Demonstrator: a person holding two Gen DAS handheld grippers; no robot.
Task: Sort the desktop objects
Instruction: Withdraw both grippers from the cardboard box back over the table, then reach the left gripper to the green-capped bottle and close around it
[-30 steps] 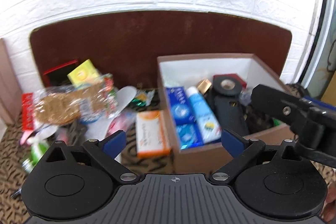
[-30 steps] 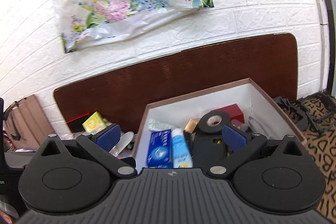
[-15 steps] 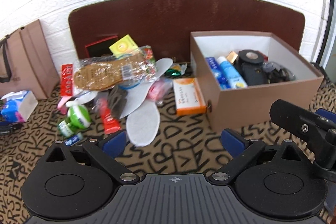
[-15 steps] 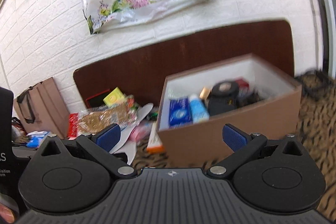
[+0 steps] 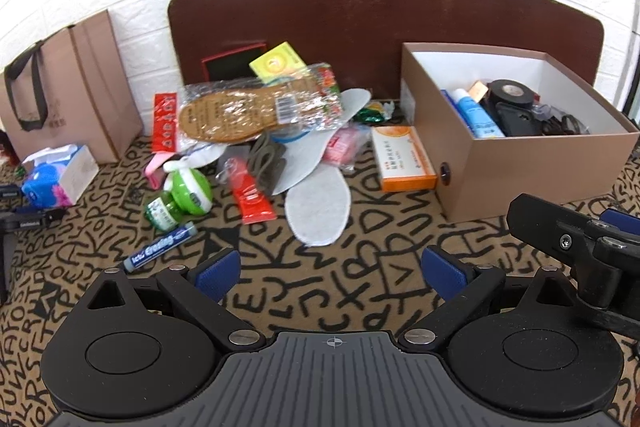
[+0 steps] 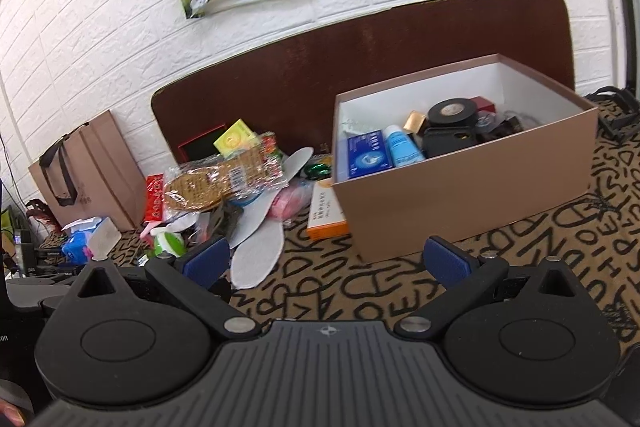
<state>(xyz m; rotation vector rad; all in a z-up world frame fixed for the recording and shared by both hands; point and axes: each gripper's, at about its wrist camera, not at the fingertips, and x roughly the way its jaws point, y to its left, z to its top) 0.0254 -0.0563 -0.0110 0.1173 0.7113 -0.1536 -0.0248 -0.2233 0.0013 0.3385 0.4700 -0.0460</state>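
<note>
Both claws hang empty above the letter-patterned worktop point(image 5: 360, 291), each spread wide with nothing between its blue pads. The left claw point(image 5: 331, 267) sits at the bottom centre of its own view; the right claw point(image 6: 327, 259) likewise in its own, and part of it shows at the right edge of the left view.

The box point(image 5: 540, 175), at the right of the left view, already holds a blue carton, a blue tube, a roll of black tape and other dark bits. What is left to sort lies in a heap left of centre: a packaged brown insole point(image 5: 256, 107) on top, two white insoles point(image 5: 318, 205) fanned below it, a red tube point(image 5: 252, 197), a green bottle point(image 5: 162, 215), and a blue pen point(image 5: 160, 247) lying apart toward the lower left. An orange carton point(image 5: 404, 159) lies just beside the box's left wall.

The step in hand looks like choosing the next piece. I would take a loose outlier first, the orange carton or the pen, since the heap overlaps and pulling from its middle may drag neighbours. Come down with the pads across the narrow width.
</note>
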